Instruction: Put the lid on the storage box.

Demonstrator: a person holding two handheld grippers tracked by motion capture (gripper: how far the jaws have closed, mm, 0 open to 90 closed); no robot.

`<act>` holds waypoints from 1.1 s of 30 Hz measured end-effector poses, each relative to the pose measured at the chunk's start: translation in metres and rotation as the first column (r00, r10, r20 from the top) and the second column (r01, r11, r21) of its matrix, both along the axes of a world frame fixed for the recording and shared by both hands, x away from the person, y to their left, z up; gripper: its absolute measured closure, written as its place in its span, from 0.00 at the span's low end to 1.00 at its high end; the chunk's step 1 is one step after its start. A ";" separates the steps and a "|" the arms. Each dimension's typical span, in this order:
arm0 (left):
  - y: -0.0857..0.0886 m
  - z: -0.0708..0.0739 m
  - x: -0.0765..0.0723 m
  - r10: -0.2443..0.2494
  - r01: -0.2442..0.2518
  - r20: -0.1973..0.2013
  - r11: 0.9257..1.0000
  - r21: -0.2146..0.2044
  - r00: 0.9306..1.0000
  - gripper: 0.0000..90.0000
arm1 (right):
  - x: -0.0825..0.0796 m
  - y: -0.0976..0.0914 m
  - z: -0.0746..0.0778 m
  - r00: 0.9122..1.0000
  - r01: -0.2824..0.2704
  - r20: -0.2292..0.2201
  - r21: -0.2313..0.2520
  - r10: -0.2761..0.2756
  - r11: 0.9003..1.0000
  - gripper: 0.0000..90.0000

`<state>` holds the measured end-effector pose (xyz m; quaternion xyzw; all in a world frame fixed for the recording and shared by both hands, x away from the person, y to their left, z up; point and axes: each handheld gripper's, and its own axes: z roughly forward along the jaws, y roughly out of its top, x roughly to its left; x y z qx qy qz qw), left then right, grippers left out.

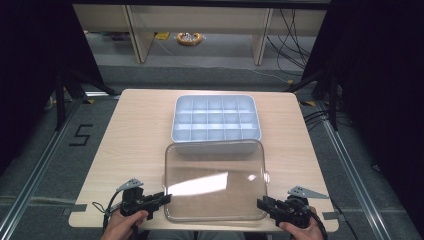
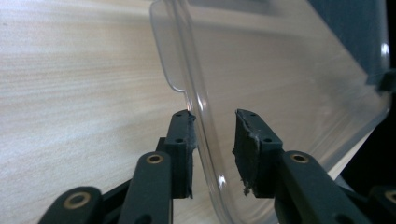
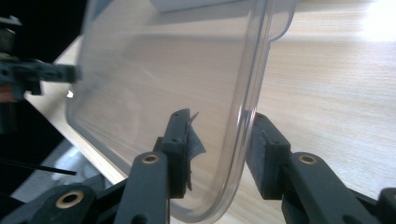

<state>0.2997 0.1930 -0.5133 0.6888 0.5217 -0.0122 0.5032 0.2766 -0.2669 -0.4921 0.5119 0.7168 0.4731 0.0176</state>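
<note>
1. A light wooden table [image 1: 135, 145] with rounded corners stands on a grey carpeted floor [image 1: 45, 200].
2. Metal rails [image 1: 350, 165] run along the floor on both sides of the table, and a black "5" [image 1: 80, 135] is marked on the floor at the left.
3. Dark curtains [image 1: 30, 60] close off both sides (the one on the right is almost fully black).
4. Beyond the table stands pale wooden furniture with upright legs [image 1: 137, 35], and a yellow coiled object [image 1: 189, 38] lies on the floor beneath it.
5. Black cables [image 1: 292, 40] hang and trail at the far right.
6. Black stand legs [image 1: 70, 85] splay on the floor at both far corners of the table.
</note>
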 end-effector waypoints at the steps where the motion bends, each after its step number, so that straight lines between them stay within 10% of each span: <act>1: 0.000 0.001 0.000 0.001 -0.001 0.008 1.000 -0.016 1.000 0.78 | 0.000 0.000 0.000 1.000 -0.001 0.006 -0.031 0.001 1.000 0.71; 9: -0.003 0.012 -0.006 -0.004 0.004 0.091 1.000 0.000 0.996 0.81 | 0.000 0.004 0.001 0.999 0.017 0.040 -0.147 -0.011 0.989 0.72; 22: -0.006 0.034 -0.007 0.012 -0.020 0.188 0.999 0.041 0.982 0.79 | 0.006 0.008 0.015 0.997 0.064 0.058 -0.092 -0.059 0.994 0.70; 33: -0.013 0.055 0.026 0.059 -0.086 0.258 0.992 0.093 0.964 0.79 | 0.044 0.011 0.038 0.987 0.087 0.141 -0.102 -0.072 0.991 0.69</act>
